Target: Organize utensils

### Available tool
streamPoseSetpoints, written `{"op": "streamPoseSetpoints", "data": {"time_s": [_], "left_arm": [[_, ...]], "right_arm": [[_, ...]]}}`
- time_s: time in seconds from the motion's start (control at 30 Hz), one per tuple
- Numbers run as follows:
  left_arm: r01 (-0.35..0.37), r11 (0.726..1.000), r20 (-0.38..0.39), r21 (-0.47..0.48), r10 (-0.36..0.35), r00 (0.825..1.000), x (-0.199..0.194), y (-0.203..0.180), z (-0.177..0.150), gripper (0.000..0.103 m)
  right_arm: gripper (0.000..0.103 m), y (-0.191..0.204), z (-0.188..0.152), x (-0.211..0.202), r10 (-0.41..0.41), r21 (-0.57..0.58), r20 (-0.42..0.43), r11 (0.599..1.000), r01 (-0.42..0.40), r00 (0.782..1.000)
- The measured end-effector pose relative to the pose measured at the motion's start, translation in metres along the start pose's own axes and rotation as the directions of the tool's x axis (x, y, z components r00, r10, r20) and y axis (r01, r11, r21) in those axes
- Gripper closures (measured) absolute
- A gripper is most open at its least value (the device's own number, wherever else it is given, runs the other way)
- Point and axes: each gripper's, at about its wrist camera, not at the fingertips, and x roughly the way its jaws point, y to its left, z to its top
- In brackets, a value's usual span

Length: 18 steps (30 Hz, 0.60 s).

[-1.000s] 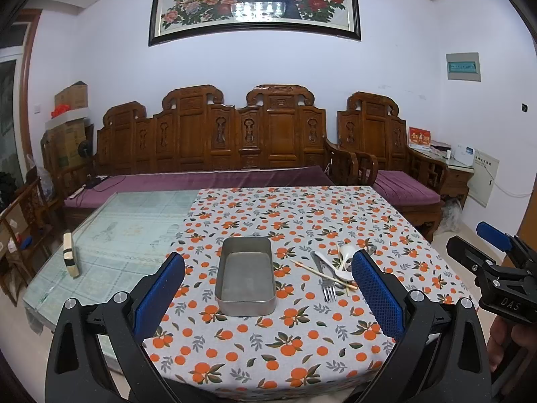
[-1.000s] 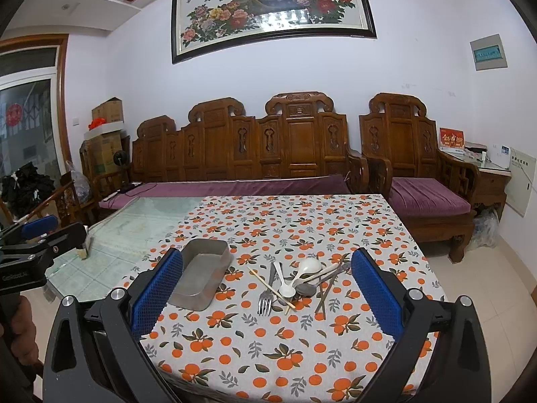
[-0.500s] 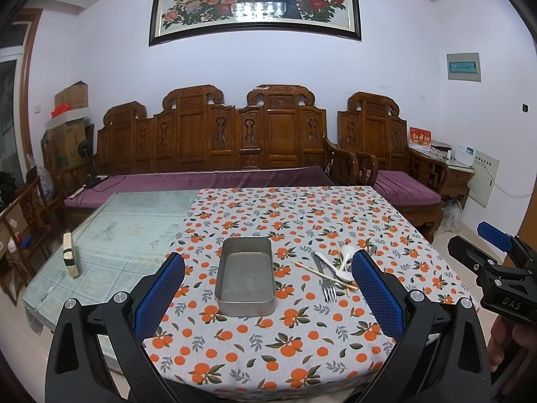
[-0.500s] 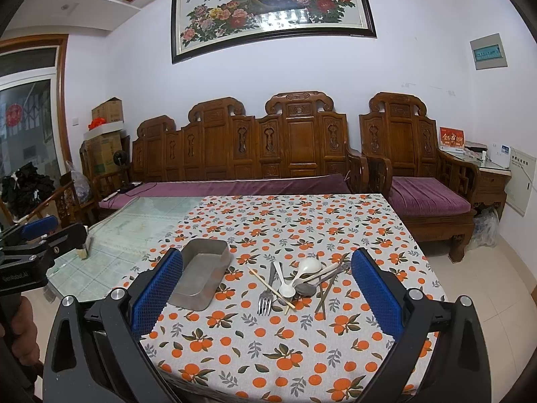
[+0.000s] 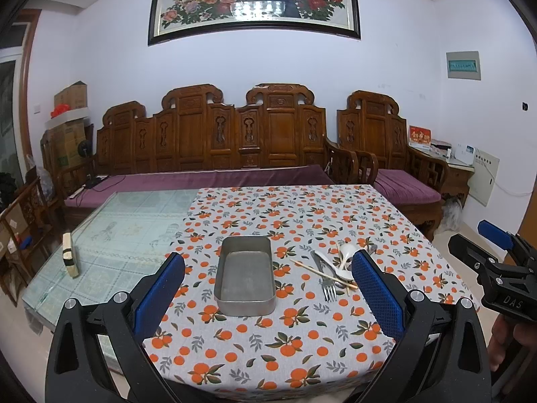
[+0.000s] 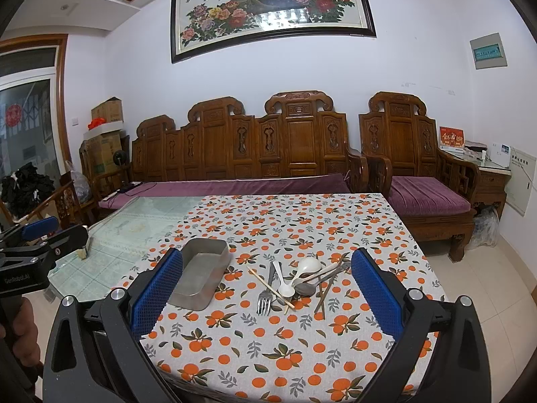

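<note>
An empty metal tin (image 5: 245,275) sits on the orange-print tablecloth (image 5: 295,342); it also shows in the right wrist view (image 6: 198,277). To its right lies a pile of utensils: a fork (image 6: 265,288), white spoons (image 6: 303,268), a dark spoon (image 6: 304,289) and chopsticks (image 6: 270,286). The pile shows in the left wrist view (image 5: 330,272). My left gripper (image 5: 268,297) is open and empty, held before the tin. My right gripper (image 6: 266,297) is open and empty, held before the utensils. Each gripper shows at the edge of the other's view: the right one (image 5: 496,268) and the left one (image 6: 37,248).
The table's left half is bare glass (image 5: 110,241) with a small block (image 5: 69,258) near its edge. A carved wooden sofa (image 5: 214,154) with purple cushions stands behind the table, an armchair (image 6: 423,181) to the right. Boxes (image 5: 68,124) are stacked at the far left.
</note>
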Motion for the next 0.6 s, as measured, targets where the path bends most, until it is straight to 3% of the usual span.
{"op": "streamPoseSetpoints", "data": {"time_s": [0.6], "left_arm": [[0.004, 1.0, -0.005, 0.001, -0.004, 1.0, 0.0058, -0.0007, -0.0071, 0.007]], "right_arm": [[0.003, -0.0056, -0.0007, 0.0, 0.0, 0.003, -0.002, 1.0, 0.0, 1.0]]}}
